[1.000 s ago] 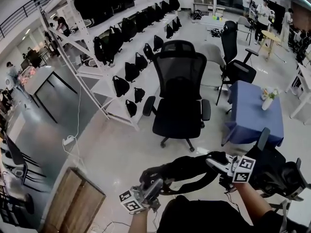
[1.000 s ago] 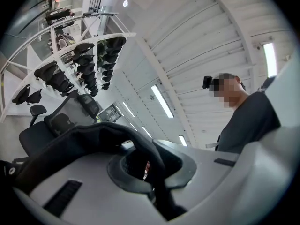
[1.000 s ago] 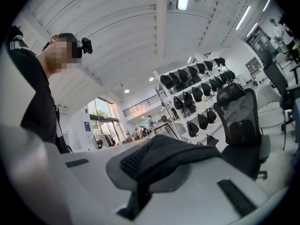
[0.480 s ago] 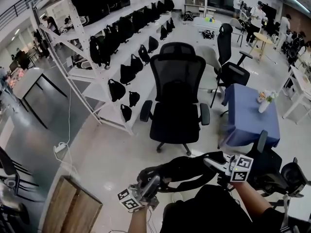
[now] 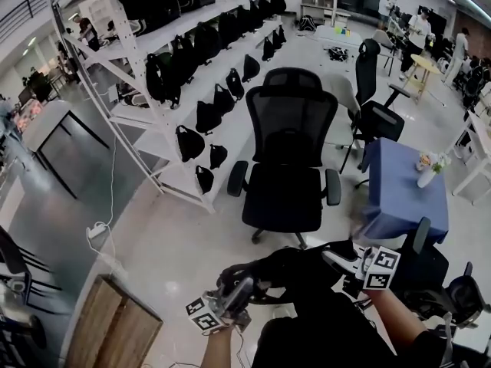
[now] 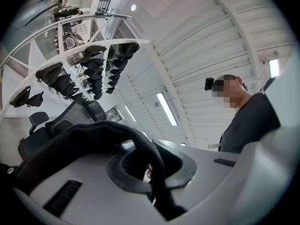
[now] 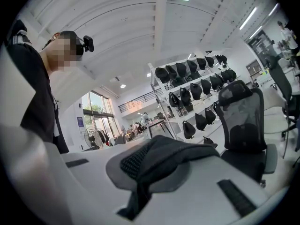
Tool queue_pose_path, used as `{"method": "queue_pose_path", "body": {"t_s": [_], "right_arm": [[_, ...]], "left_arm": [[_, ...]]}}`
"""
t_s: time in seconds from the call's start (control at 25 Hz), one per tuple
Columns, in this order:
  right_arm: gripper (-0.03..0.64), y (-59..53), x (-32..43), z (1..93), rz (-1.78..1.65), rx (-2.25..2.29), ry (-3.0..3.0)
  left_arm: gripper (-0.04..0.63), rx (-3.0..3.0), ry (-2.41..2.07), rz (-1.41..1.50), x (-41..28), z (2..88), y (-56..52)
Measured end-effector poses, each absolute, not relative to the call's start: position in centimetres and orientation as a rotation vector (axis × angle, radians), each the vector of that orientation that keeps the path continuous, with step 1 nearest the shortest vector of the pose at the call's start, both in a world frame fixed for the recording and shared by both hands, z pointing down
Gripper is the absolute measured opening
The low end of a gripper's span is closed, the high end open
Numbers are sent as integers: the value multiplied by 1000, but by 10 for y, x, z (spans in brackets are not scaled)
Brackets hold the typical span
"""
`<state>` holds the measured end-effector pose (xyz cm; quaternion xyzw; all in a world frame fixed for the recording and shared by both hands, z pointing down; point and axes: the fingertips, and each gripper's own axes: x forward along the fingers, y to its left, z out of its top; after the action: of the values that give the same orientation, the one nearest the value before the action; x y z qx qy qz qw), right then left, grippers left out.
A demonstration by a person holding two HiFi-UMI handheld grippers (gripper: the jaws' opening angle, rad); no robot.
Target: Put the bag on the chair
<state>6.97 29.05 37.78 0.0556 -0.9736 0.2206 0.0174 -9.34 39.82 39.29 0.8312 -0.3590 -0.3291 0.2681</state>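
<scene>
Two claws held one load between them. The left gripper point(image 5: 239, 291) had its jaws nearly together, pinched on a black strap of the bag point(image 5: 285, 268), and its own view showed that strap point(image 6: 89, 135) pressed in the narrow slot between the pads. The right gripper point(image 5: 341, 256) was shut completely on a fold of the same dark fabric point(image 7: 180, 156). The bag hung in the air between them, low in the head view and close to the person's body.

Neither grip had changed over the last second. What had changed was the distance to the chair point(image 5: 288, 159). The chair now looked a little larger in the head view than a second ago, so the person appeared to have walked toward it with the bag. Its seat point(image 5: 285, 199) was bare and still well apart from the bag.

Judging by this, the carry was under way and the placing had not yet begun. A rack of black bags point(image 5: 184, 75) stood to the left and a blue-covered table point(image 5: 403, 194) to the right.
</scene>
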Motion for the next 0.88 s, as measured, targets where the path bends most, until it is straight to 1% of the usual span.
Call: {"method": "queue_pose_path", "body": {"t_s": [0.32, 0.88], "right_arm": [[2, 238, 53, 396, 722, 145, -3034], [2, 74, 38, 428, 795, 190, -3020]], "left_arm": [[25, 2215, -1006, -859, -115, 406, 340], [25, 2164, -958, -739, -138, 436, 163]]}}
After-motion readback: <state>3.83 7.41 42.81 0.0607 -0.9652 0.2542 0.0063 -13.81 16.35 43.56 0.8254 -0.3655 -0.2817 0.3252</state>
